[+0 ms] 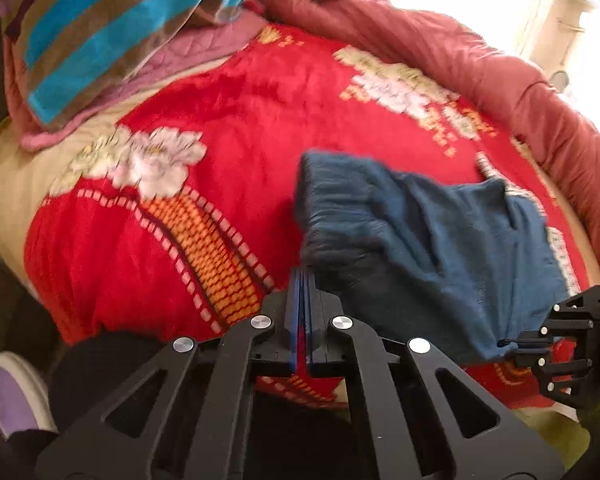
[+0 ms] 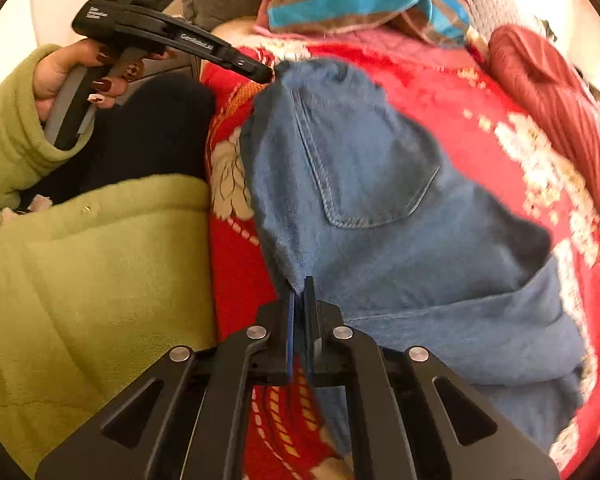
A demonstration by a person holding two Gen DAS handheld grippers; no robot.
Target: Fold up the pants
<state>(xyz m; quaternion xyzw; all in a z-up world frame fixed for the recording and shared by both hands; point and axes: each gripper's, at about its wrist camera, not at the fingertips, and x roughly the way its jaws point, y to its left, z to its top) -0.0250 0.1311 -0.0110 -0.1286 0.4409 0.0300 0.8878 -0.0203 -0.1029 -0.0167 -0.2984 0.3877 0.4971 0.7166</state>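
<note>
Your left gripper and right gripper both angled downward, jaws pinched together on cloth.

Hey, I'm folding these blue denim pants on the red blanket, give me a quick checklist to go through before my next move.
1. Right gripper grips the blue denim pants: ok, jaws shut with a fabric corner pinched between them.
2. Left gripper grips the pants: cannot tell; jaws shut at the other corner, fabric bunched at the tip.
3. Pants lying flat: not ok, creased and lumpy.
4. Room on the red floral blanket to lay the fold: ok, bare blanket beyond the pants.
5. Striped blue-and-brown pillow clear of the pants: ok, well apart.
</note>
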